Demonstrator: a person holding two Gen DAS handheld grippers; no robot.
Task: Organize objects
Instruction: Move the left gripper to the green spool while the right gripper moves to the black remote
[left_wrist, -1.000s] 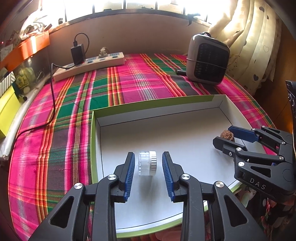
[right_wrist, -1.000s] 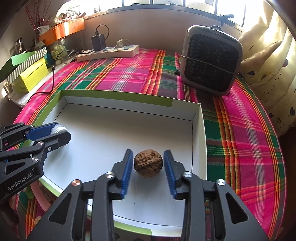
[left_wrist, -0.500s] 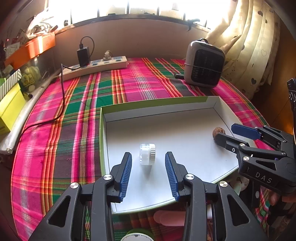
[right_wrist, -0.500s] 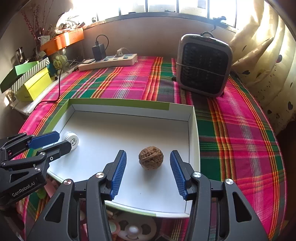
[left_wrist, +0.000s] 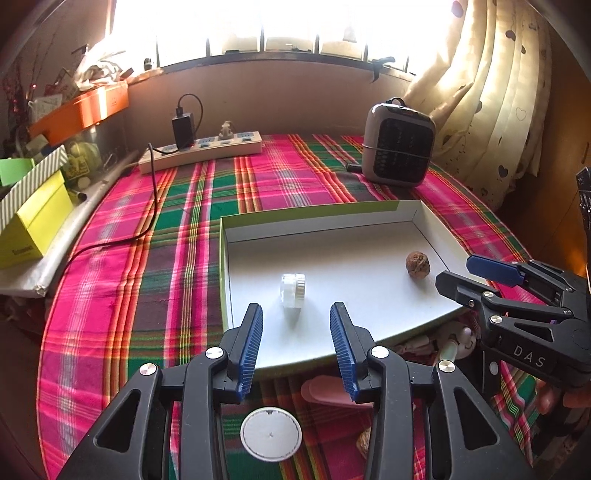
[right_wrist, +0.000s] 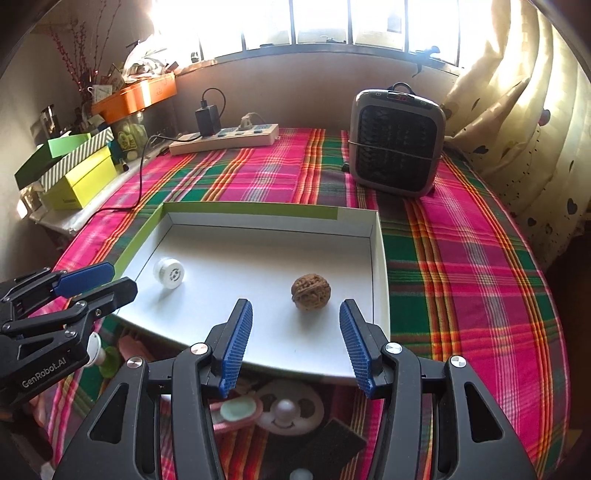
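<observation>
Two grippers, left (left_wrist: 295, 347) and right (right_wrist: 295, 343), hover with jaws parted and empty over a white tray (right_wrist: 380, 258) holding a small clear jar (left_wrist: 293, 290), probably light and slippery, best pinched across its sides, and a hard, bumpy walnut (right_wrist: 310, 291).

A plaid tablecloth (right_wrist: 461, 258) in pink, green and orange covers the table. At the far side a white power strip (left_wrist: 201, 153) lies with a black charger (left_wrist: 183, 129) plugged in it. A small grey fan heater (right_wrist: 397, 142) stands near the cream curtain (right_wrist: 517, 110). At the left edge are yellow-green boxes (right_wrist: 79, 181) and an orange tray (left_wrist: 79, 110).
</observation>
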